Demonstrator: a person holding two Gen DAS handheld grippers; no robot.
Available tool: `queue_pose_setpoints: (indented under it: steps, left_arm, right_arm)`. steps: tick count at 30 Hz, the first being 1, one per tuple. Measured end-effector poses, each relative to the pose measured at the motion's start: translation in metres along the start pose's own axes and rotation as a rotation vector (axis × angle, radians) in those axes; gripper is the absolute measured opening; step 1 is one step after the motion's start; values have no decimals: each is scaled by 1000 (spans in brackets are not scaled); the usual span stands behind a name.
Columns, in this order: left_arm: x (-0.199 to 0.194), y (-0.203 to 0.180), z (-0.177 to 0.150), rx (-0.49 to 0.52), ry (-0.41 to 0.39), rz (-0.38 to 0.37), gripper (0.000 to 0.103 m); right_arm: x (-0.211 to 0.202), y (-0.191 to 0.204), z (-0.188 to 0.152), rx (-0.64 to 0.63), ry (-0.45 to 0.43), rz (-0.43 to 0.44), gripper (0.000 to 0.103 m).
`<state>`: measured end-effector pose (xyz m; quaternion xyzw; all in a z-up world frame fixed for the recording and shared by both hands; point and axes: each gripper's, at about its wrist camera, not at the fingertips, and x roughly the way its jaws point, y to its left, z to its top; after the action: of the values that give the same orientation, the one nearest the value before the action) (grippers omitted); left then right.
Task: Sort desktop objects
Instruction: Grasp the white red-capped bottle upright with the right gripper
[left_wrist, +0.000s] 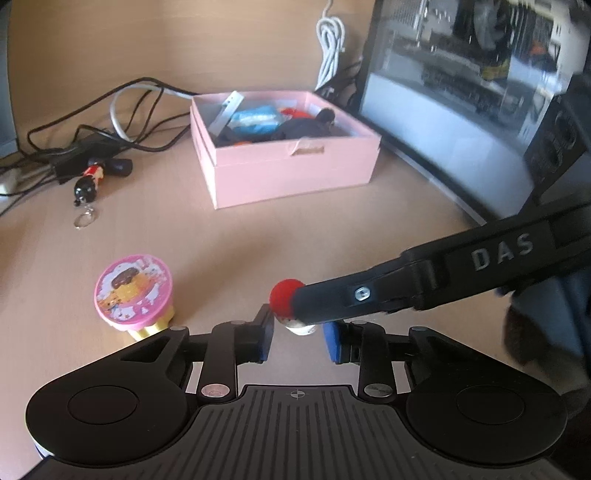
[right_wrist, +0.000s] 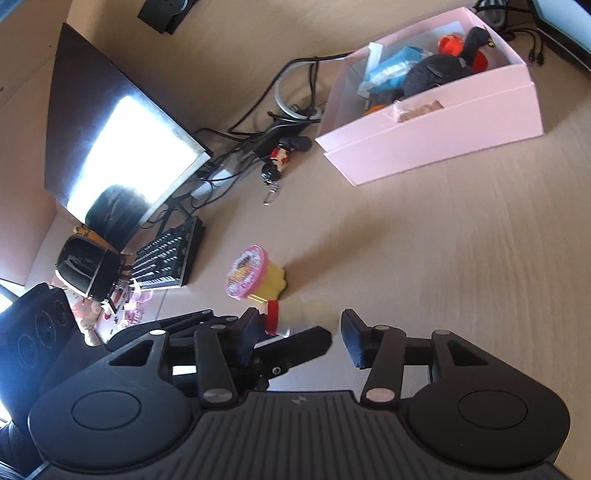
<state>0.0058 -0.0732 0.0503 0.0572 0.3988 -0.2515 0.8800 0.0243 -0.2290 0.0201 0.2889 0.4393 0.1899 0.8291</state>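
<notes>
A small toy with a red cap and a white base sits low over the desk between the blue pads of my left gripper, which is shut on it. One black finger of my right gripper reaches in from the right and lies against the toy's cap. In the right wrist view the toy rests beside the left finger of my right gripper, whose jaws stand apart and are open. The pink box behind holds a black plush, a blue packet and red items.
A yellow cup with a pink picture lid stands just left of the grippers. A keychain figure lies by tangled black cables. A monitor stands at the right, and a keyboard lies further left.
</notes>
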Motion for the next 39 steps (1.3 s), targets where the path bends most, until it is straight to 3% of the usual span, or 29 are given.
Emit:
queue_pose_setpoints:
  steps: [6, 10, 18, 20, 27, 34, 36, 39]
  left_arm:
    - [5, -12, -5, 124, 16, 89, 32]
    - [6, -20, -6, 173, 17, 96, 34]
    - [-1, -15, -5, 123, -3, 64, 40]
    - [-6, -13, -5, 118, -6, 57, 51]
    - [-27, 9, -18, 62, 2, 95, 72]
    - [-47, 47, -33, -100, 8, 171, 78]
    - [-51, 56, -36, -136, 10, 189, 80]
    - [-56, 65, -39, -175, 9, 194, 83]
  right_arm:
    - [-10, -1, -4, -69, -36, -121, 63]
    - [-19, 0, -2, -101, -74, -168, 67]
    - [-28, 6, 0, -183, -122, -266, 72]
    - [-27, 8, 0, -207, -128, -292, 72]
    - [-22, 17, -9, -337, -119, -361, 73]
    - [2, 42, -31, -515, -71, -303, 73]
    - [12, 51, -38, -586, -60, -301, 71]
    - [29, 58, -44, -662, -37, -333, 58]
